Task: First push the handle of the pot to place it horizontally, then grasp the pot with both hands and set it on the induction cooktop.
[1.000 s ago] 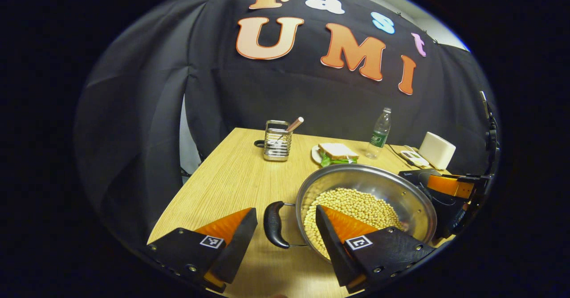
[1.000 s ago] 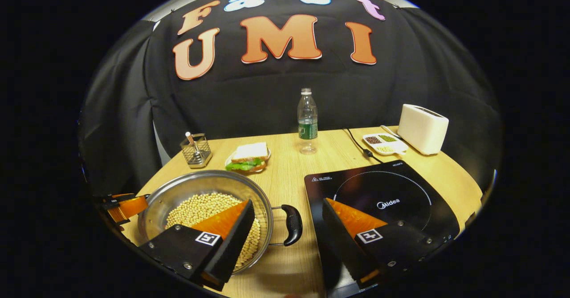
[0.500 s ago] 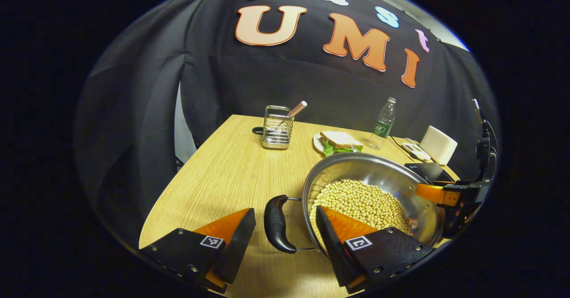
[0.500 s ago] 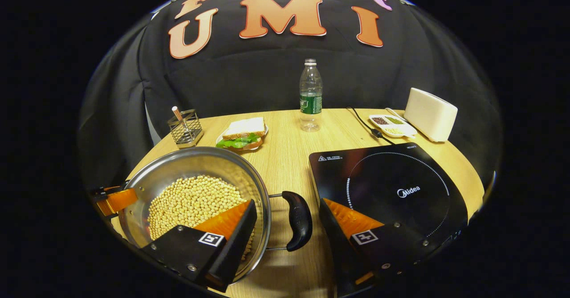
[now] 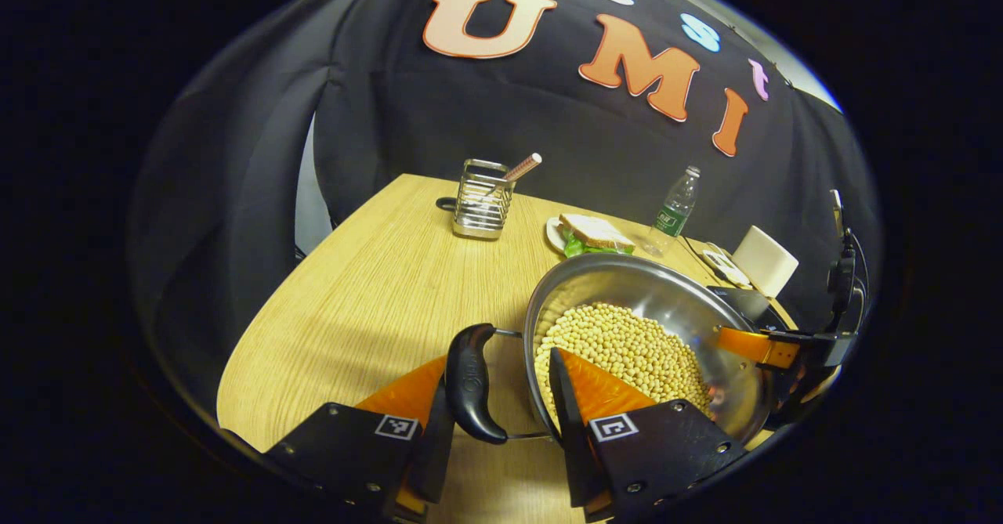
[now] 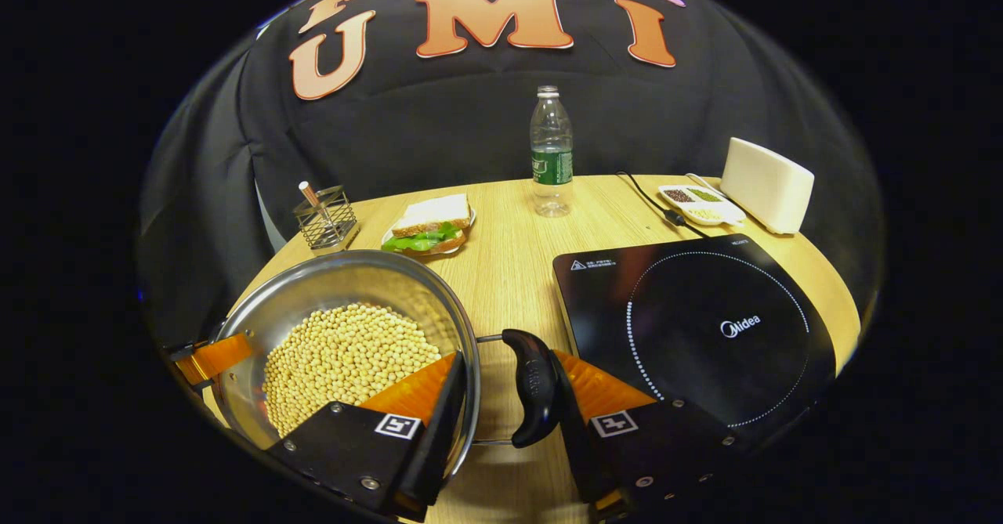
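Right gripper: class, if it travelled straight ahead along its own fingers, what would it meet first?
The right gripper would probably first meet the black curved pot handle, which lies between its fingers. Beyond that is bare wooden table, though depth is uncertain.

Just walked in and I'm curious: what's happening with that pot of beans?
A person holds a gripper in each hand. The left gripper straddles one handle of the pot, and the right gripper straddles the other handle. The jaws are open. The pot sits on the table, beside the cooktop.
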{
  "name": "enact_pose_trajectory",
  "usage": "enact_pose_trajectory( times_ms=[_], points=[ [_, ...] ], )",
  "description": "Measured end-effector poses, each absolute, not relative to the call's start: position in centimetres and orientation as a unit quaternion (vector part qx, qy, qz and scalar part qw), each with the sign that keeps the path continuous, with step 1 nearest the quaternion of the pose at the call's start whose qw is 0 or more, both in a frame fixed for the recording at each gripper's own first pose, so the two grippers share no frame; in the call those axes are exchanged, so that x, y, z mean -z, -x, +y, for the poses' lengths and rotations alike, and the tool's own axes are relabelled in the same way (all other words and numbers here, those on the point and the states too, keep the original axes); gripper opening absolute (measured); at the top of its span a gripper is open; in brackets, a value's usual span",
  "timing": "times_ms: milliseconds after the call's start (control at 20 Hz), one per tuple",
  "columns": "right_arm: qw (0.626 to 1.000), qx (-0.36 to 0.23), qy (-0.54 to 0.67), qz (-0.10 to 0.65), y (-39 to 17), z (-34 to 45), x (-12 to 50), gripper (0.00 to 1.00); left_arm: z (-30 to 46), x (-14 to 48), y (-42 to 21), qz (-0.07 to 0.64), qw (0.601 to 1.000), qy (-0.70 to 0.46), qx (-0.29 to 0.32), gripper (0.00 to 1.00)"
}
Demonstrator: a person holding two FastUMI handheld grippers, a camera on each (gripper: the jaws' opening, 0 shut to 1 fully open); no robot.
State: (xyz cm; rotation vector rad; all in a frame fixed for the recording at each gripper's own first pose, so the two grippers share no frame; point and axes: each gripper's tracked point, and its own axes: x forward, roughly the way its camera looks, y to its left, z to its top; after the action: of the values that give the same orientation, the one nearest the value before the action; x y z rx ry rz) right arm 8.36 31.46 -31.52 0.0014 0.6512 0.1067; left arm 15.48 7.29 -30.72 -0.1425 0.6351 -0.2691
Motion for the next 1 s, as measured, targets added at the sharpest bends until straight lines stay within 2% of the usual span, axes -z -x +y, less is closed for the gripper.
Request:
enact_pose_trajectory(
  times_ms=[100, 150, 200, 300, 500, 1000],
  points=[
    [0.948, -0.059, -0.005, 0.314, -8.6, 31.6, 31.4, 0.61, 7.6, 30.7, -15.0, 0.323, 0.938, 0.063, 0.111, 0.55],
    [0.948, -0.065, -0.009, 0.312, -8.7, 31.8, 31.2, 0.54, 7.6, 30.6, -14.7, 0.326, 0.938, 0.066, 0.1, 0.53],
    [0.949, -0.07, -0.012, 0.308, -8.5, 31.8, 30.9, 0.57, 7.7, 30.6, -14.1, 0.332, 0.936, 0.07, 0.089, 0.5],
    [0.951, -0.079, -0.016, 0.299, -8.3, 31.8, 30.0, 0.54, 7.8, 29.3, -13.6, 0.321, 0.94, 0.081, 0.078, 0.46],
    [0.949, -0.091, -0.044, 0.298, -7.8, 31.6, 28.4, 0.53, 7.7, 25.7, -12.9, 0.289, 0.953, 0.064, 0.072, 0.46],
    [0.956, -0.078, -0.062, 0.275, -7.2, 26.2, 24.1, 0.53, 2.5, 21.5, -11.5, 0.272, 0.955, 0.065, 0.097, 0.46]
  ],
)
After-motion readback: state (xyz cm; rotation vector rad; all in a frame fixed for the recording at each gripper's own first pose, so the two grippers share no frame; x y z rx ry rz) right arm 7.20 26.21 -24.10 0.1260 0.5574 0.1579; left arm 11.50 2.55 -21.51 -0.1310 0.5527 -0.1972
